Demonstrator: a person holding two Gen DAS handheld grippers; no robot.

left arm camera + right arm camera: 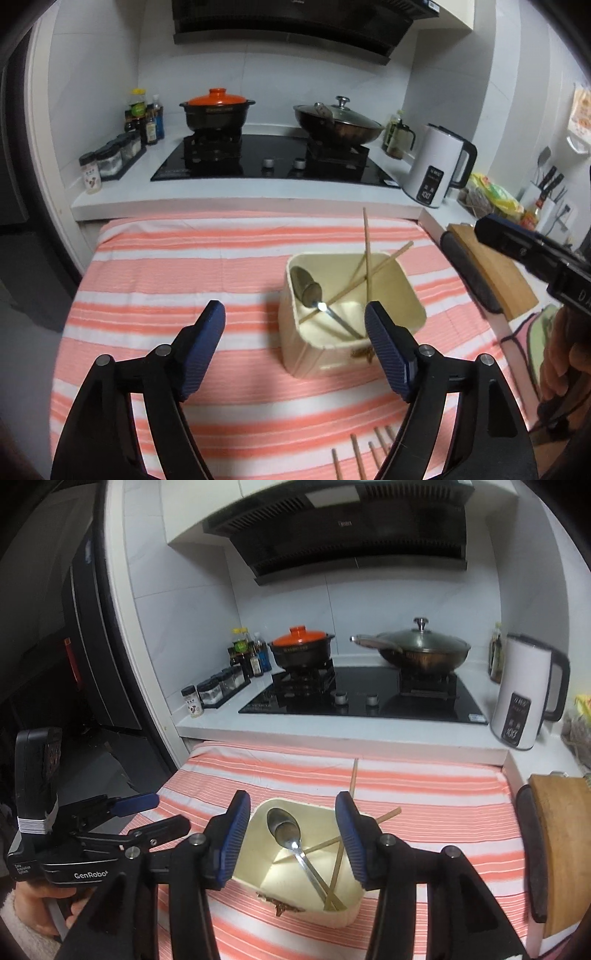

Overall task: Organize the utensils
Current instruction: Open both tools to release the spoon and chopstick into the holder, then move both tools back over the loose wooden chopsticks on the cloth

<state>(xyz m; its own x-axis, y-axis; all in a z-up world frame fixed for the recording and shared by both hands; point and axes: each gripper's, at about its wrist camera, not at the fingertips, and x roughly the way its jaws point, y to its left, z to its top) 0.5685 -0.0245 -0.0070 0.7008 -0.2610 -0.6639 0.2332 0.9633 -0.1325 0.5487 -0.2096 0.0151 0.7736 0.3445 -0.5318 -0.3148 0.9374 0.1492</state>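
Observation:
A cream square container (317,356) stands on the pink striped cloth (166,258). Inside it lie a metal spoon (308,288) and two wooden chopsticks (367,258) leaning over its far rim. My left gripper (293,308) is open just in front of the container, with nothing between its pads. Several loose chopsticks (356,458) lie on the cloth below its right finger. In the right wrist view the same container (343,917) holds the spoon (284,829) and chopsticks (336,864). My right gripper (292,799) hangs open over it, empty.
Behind the cloth is a white counter with a black hob (273,162), an orange-lidded pot (217,109), a lidded wok (338,123), spice jars (110,158) and a white kettle (434,166). A wooden cutting board (565,849) lies at the right. A hand (33,908) holds the left gripper.

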